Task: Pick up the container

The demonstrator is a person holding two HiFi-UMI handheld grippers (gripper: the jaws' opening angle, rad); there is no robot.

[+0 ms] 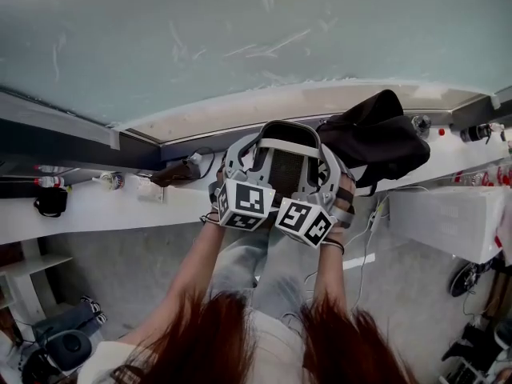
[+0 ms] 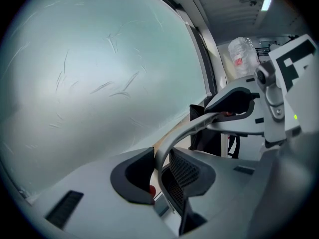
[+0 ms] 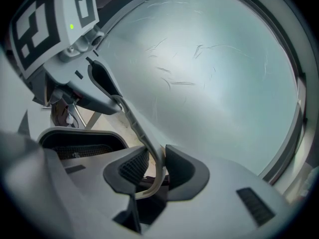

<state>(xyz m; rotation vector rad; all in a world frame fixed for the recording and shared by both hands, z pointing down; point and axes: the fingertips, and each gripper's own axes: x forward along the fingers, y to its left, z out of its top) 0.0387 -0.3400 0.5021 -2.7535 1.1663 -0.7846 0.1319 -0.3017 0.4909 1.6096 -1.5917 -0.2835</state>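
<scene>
The container (image 1: 282, 166) is a grey basket with dark mesh inside and a pale curved handle (image 1: 288, 145); it hangs in the air in front of a frosted window. My left gripper (image 1: 230, 170) grips the handle's left end and my right gripper (image 1: 340, 184) its right end. In the left gripper view the handle band (image 2: 194, 126) runs out from between the pads of my left gripper (image 2: 159, 171), across to the right gripper (image 2: 239, 103). In the right gripper view the band (image 3: 132, 121) is pinched in my right gripper (image 3: 154, 171). Most of the basket's body is hidden by the grippers.
A frosted window (image 1: 240, 30) fills the space ahead. Below it runs a white counter (image 1: 104, 206) with a black bag (image 1: 376, 138), small bottles (image 1: 48, 181) and a black mug (image 1: 52, 202). A white box (image 1: 456, 218) stands at the right. A clear plastic bottle (image 2: 244, 56) shows far off.
</scene>
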